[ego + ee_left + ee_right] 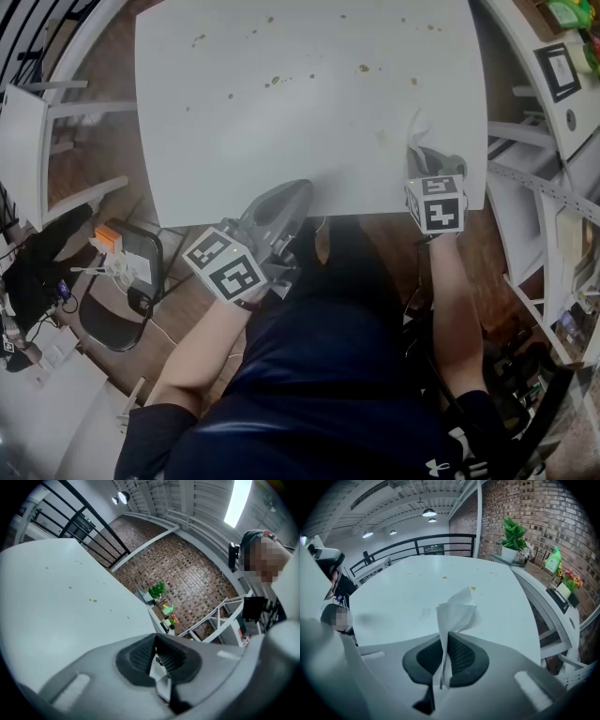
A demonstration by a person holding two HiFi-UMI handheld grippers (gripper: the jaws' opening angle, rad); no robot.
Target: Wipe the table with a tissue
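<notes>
Table (309,94): far edge cut off at the head view's top border. Specks (363,67) on it are too small to identify, possibly crumbs. Tissue (416,125): largely hidden behind the right gripper (429,157).
</notes>
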